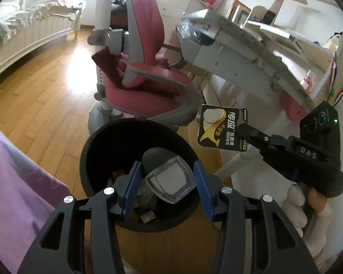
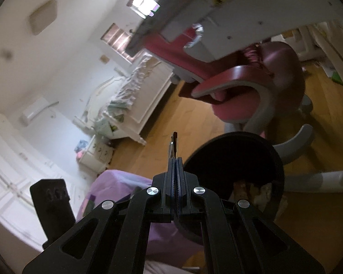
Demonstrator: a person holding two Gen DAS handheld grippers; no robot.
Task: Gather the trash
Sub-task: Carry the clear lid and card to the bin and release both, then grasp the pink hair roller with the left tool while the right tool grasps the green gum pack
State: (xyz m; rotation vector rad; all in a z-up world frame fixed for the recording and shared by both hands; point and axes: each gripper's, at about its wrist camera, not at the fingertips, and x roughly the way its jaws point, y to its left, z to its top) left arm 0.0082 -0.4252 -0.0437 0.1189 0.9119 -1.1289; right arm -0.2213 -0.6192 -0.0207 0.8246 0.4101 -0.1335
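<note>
In the left wrist view a black round trash bin (image 1: 91,150) stands on the wooden floor with scraps inside. My left gripper (image 1: 169,182) is open above the bin. A clear square plastic lid (image 1: 170,181) shows between its blue pads; I cannot tell if it touches them. My right gripper (image 1: 240,129) is shut on a black and gold coin-battery card (image 1: 221,127), held to the right of the bin's rim. In the right wrist view the card (image 2: 174,145) shows edge-on between my right gripper's (image 2: 176,162) closed pads, with the bin (image 2: 235,150) just right.
A pink and grey desk chair (image 1: 148,77) stands behind the bin. A white desk (image 1: 240,45) with legs runs to the right. A purple cloth (image 1: 18,182) lies at the left. A white bed (image 1: 29,29) is at the far left.
</note>
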